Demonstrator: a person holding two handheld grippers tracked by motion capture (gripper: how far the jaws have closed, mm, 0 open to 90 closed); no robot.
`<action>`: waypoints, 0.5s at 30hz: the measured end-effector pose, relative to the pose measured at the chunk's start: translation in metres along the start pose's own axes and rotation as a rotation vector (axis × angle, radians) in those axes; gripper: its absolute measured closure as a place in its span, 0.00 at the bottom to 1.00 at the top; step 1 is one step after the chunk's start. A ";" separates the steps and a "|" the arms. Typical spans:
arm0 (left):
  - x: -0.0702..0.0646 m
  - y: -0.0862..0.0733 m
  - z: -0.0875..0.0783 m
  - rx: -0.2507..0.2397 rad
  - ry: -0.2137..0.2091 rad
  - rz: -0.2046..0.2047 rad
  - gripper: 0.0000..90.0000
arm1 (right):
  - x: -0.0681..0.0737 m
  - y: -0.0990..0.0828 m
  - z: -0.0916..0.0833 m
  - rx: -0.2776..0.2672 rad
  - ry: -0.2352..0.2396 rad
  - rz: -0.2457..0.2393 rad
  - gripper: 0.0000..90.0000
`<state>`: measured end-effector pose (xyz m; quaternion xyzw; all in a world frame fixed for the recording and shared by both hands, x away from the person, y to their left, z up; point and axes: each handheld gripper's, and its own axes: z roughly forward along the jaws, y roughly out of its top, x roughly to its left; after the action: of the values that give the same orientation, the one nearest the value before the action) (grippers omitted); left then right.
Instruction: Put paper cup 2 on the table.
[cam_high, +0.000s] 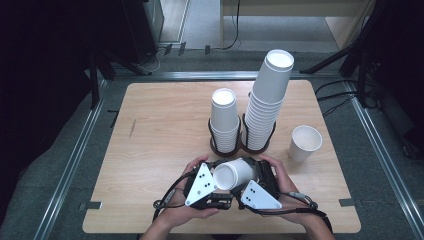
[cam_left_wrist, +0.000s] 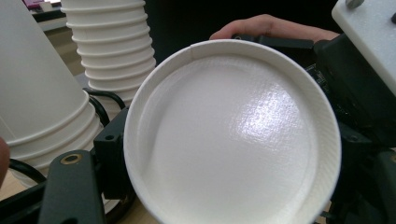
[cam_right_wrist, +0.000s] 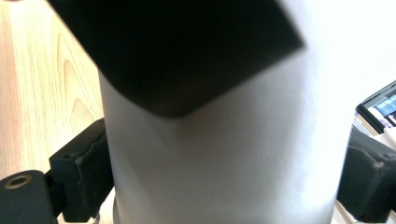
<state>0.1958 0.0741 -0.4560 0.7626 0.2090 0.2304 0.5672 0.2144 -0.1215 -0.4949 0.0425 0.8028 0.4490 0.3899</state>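
Note:
A white paper cup (cam_high: 235, 173) lies on its side, lifted between both hands near the table's front edge. My left gripper (cam_high: 219, 179) comes at it from the left, under its grey plate. In the left gripper view a round, shallow, glossy end of the cup (cam_left_wrist: 233, 140) faces the camera, and my left gripper (cam_left_wrist: 233, 154) is shut on it with a black jaw on either side. In the right gripper view the cup's wall (cam_right_wrist: 224, 154) stands between the pads of my right gripper (cam_right_wrist: 224, 184), and both pads lie against it. My right gripper (cam_high: 250, 175) reaches in from the right.
Behind the hands, two black wire holders carry a short cup stack (cam_high: 224, 120) and a tall leaning stack (cam_high: 267, 95). A single upright cup (cam_high: 304, 143) stands to the right. The wooden table (cam_high: 150, 145) has bare room on its left half.

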 end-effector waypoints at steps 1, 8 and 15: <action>0.001 0.000 -0.001 -0.003 -0.003 -0.008 0.26 | -0.001 0.000 0.000 -0.009 -0.002 0.004 0.08; 0.005 0.001 -0.004 -0.020 -0.032 -0.033 0.26 | 0.000 0.001 -0.003 -0.042 0.011 0.036 0.08; 0.012 0.001 -0.009 -0.038 -0.061 -0.064 0.26 | -0.002 0.003 -0.007 -0.075 0.036 0.077 0.04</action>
<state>0.2000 0.0876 -0.4518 0.7514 0.2114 0.1926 0.5947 0.2104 -0.1254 -0.4891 0.0508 0.7901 0.4940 0.3593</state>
